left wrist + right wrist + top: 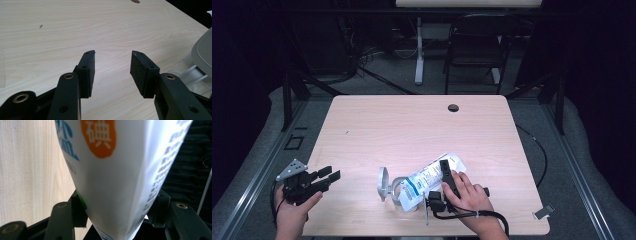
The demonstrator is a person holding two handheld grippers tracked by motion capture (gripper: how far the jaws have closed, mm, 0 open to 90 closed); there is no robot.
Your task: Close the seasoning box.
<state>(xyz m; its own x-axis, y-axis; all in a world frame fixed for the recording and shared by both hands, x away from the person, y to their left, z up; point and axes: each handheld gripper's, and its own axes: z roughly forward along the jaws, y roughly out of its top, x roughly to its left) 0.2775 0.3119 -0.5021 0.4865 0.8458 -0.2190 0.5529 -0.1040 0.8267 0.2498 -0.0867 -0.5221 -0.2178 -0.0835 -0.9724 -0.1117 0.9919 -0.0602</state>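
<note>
**Bag Held at Open Jar: Pouring Stage**

The right gripper (447,176) is clamping a white printed bag (428,180) between its jaws, tilting the bag's lower end into a clear jar (404,196) near the table's (412,125) front edge. The jar's lid (383,183) is standing open. The left gripper (323,179) is resting wide open, holding nothing. Emptying and closing are judged outstanding.

Even overhead light keeps the pale worktop (412,130) bright while the room around it sinks into near-black. Beneath the left gripper's jaws lie only soft, faint shadows, the wood grain ahead sharp. Between the right gripper's jaws the white bag (120,182) is blurred, its print out of focus.
</note>
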